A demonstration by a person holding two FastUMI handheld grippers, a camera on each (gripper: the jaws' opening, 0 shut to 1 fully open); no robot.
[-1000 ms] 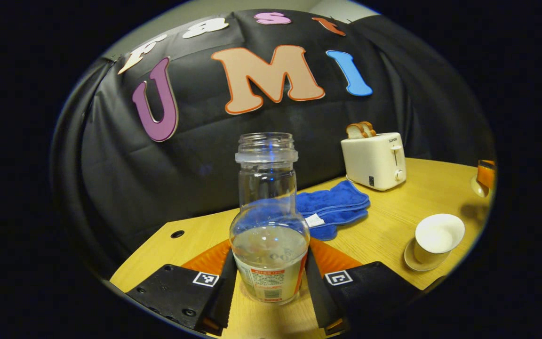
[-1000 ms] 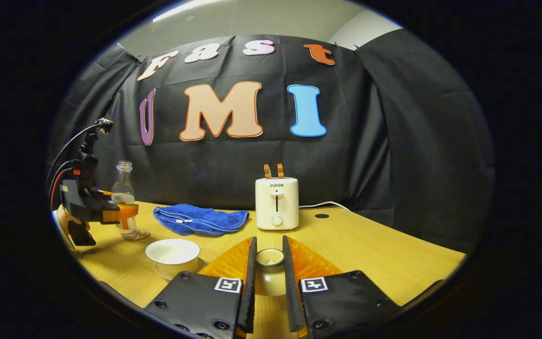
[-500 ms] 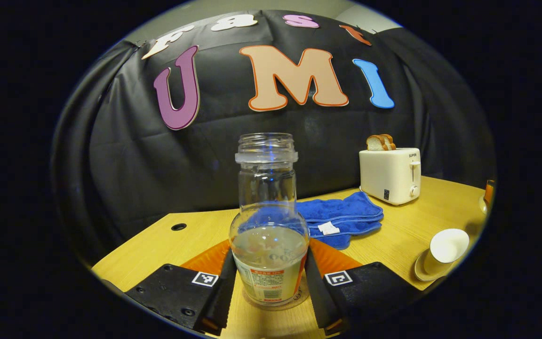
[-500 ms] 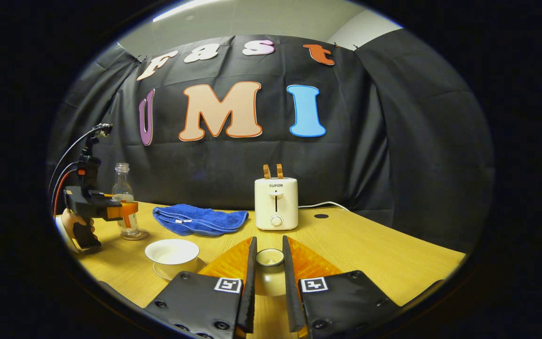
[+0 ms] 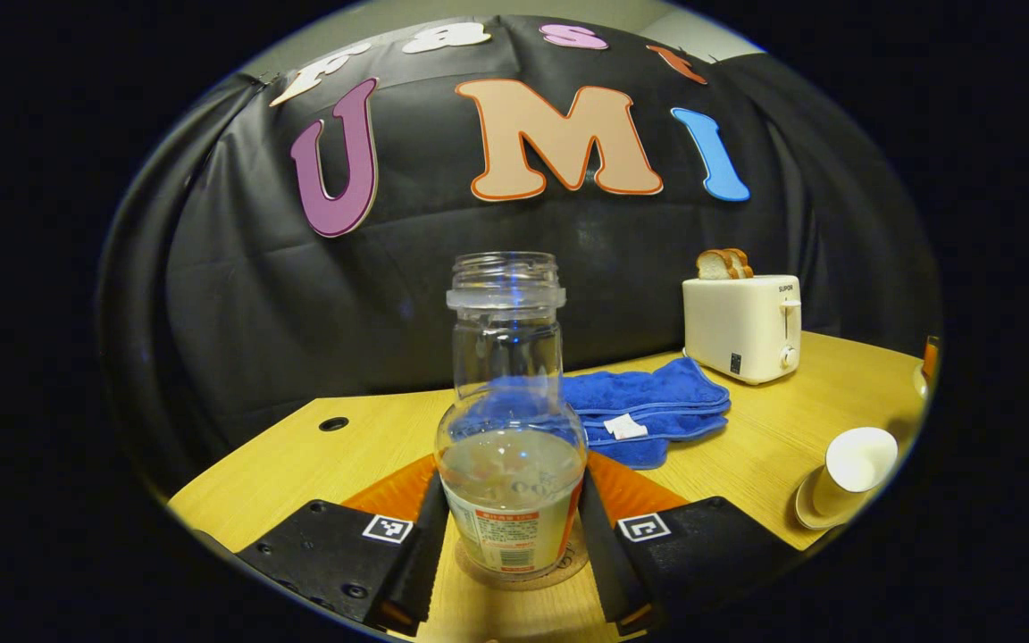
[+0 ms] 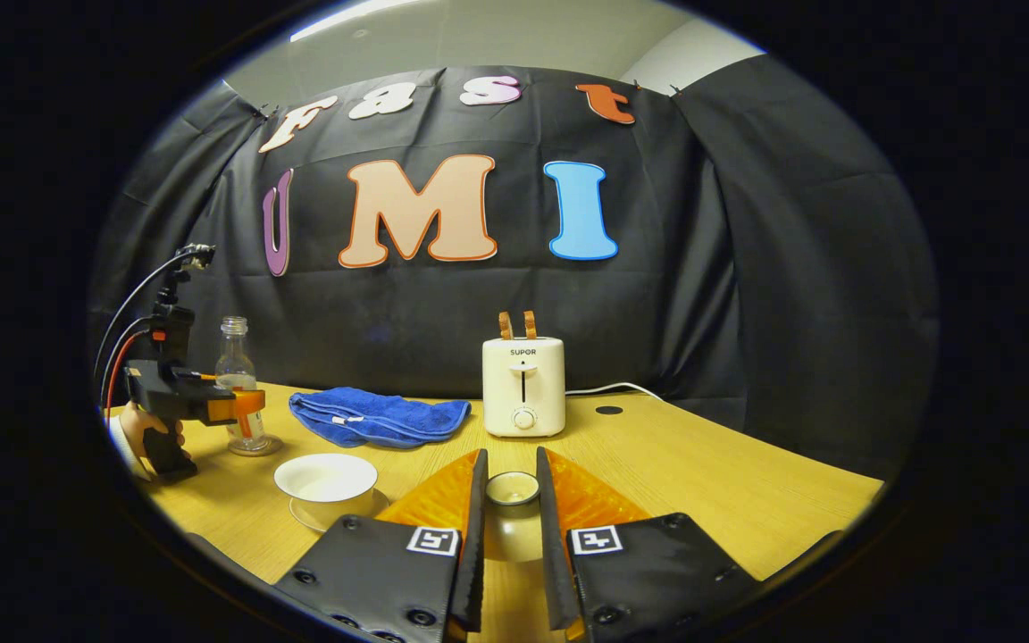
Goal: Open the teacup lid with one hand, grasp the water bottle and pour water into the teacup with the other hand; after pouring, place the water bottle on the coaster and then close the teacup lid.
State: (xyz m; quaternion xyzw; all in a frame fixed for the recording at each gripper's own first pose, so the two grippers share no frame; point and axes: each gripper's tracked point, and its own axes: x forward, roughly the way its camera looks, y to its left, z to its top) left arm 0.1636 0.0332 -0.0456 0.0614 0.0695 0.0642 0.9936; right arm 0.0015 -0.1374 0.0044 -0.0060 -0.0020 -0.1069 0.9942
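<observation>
**A:** Bottle (image 5: 510,420) status: upright, uncapped, part full, clamped between both fingers of the left gripper (image 5: 508,545). Base sits on or just over the round coaster (image 5: 514,576) on the table (image 5: 318,455); contact can't be confirmed from the left gripper view. In the right gripper view the coaster (image 6: 257,446) reads as a ring under the bottle (image 6: 236,375), far left of the table, with the left gripper (image 6: 242,404) and the hand (image 6: 141,430) holding it beside it.

**B:** So which step?

**A:** Looks like placing the bottle on the coaster. Teacup (image 6: 327,479) is lidless on its saucer (image 6: 300,512), near left, well apart from the bottle.

**B:** Lid?

**A:** Right gripper (image 6: 511,527) has the teacup lid (image 6: 513,489) between its fingers, knob up. Fingers close on either side, reads as pinched, off to the right of the cup.

**B:** Next move?

**A:** My read: confirm the bottle is fully seated, spread the left fingers, back straight out so neither pad drags it. Then carry the lid left, centre it over the cup rim, lower level, let go.

**B:** Clutter?

**A:** Blue towel (image 6: 379,416) and toaster (image 6: 523,386) at the far side, clear of the lid's path.
</observation>
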